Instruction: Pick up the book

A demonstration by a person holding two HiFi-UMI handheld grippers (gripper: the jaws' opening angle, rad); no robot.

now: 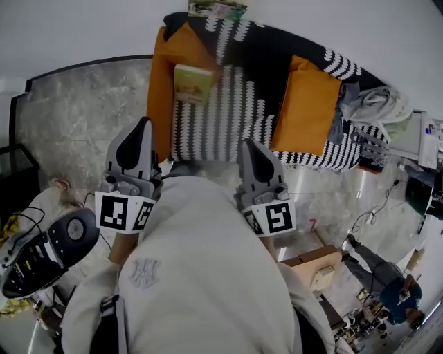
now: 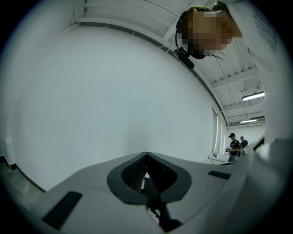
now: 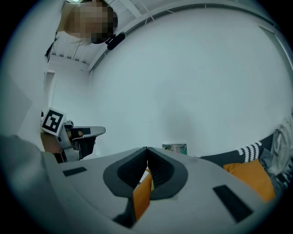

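1. The book (image 1: 192, 83) lay flat on the sofa (image 1: 160, 114), near its left end, where the orange upholstery met the striped throw (image 1: 228, 104). Its cover faced up and nothing rested on it, so it looked easy to reach from the front.
2. The left gripper (image 1: 142, 128) was held low in front of the person, pointing toward the sofa and well short of the book. Its own view showed its fingers (image 2: 137, 171) closed tip to tip with nothing between them.
3. The right gripper (image 1: 247, 144) was carried alongside it, also aimed at the sofa and apart from the book. Its fingers (image 3: 161, 170) were pressed together and empty. The orange seen below them in that view was the sofa beyond, not something held.
4. Both tools were probably carried closed and level because the person was approaching, with no grasp begun.
5. The left gripper lined up more closely with the book, so it seemed the likelier one to take it. Its fingers would have to open first.
6. A second printed item (image 1: 217, 8) sat at the sofa's back against the wall. Whether it was another book could not be told.
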